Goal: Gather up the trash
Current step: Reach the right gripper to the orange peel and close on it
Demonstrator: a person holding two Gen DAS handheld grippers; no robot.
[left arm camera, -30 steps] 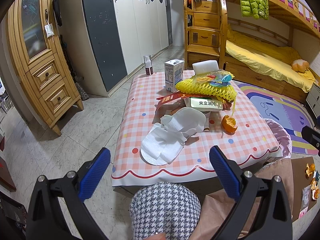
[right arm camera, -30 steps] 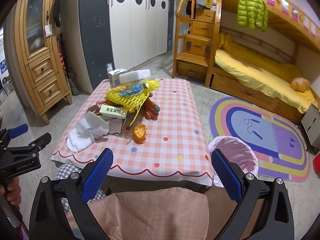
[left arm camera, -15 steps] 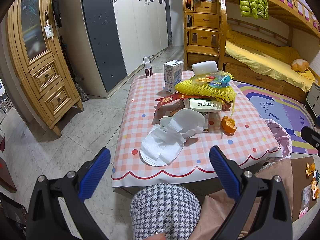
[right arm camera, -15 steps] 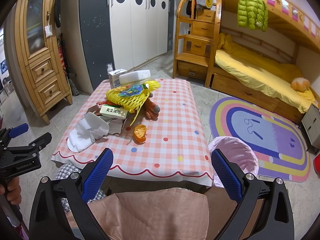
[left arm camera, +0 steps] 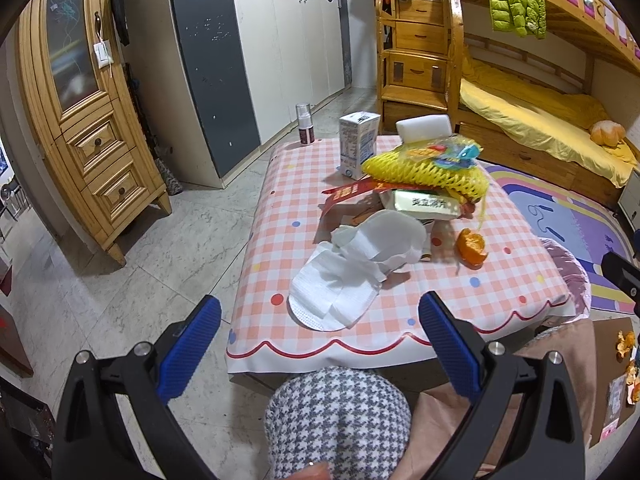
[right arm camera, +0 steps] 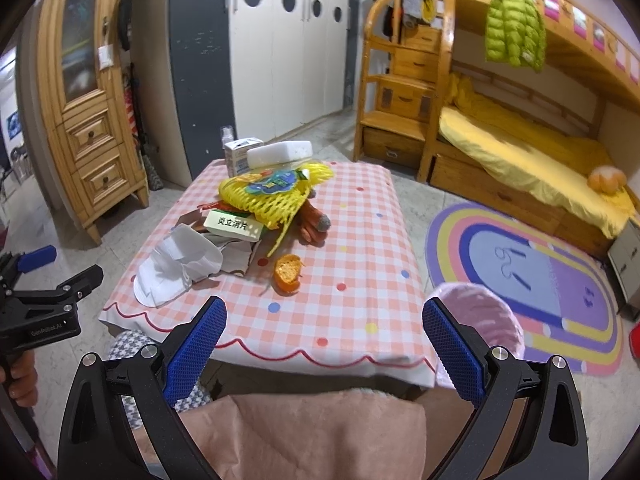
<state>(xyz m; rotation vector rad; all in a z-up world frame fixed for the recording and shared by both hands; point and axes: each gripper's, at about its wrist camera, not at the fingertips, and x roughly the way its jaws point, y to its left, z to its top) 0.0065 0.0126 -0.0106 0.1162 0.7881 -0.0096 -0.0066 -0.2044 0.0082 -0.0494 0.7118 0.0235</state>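
Note:
A low table with a pink checked cloth [left arm camera: 280, 240] [right arm camera: 360, 248] carries a pile of trash: white paper wrappers [left arm camera: 352, 272] [right arm camera: 176, 268], an orange peel [left arm camera: 471, 245] [right arm camera: 287, 272], yellow foam netting [left arm camera: 424, 172] [right arm camera: 272, 196], a green-white medicine box [left arm camera: 426, 203] [right arm camera: 234, 224], a small carton [left arm camera: 358, 142] and a white foam block [left arm camera: 424, 128]. A pink-lined bin [right arm camera: 480, 312] [left arm camera: 568, 268] stands at the table's right corner. My left gripper [left arm camera: 320, 332] and right gripper [right arm camera: 324, 332] are both open and empty, held short of the table's near edge.
A houndstooth stool [left arm camera: 340, 420] and pink-clad knees [right arm camera: 304, 432] lie just below the grippers. A wooden cabinet [left arm camera: 80, 120] stands left, wardrobes behind, a bunk bed [right arm camera: 540, 152] and rainbow rug [right arm camera: 520, 272] right. More peel lies on the floor [left arm camera: 624, 344].

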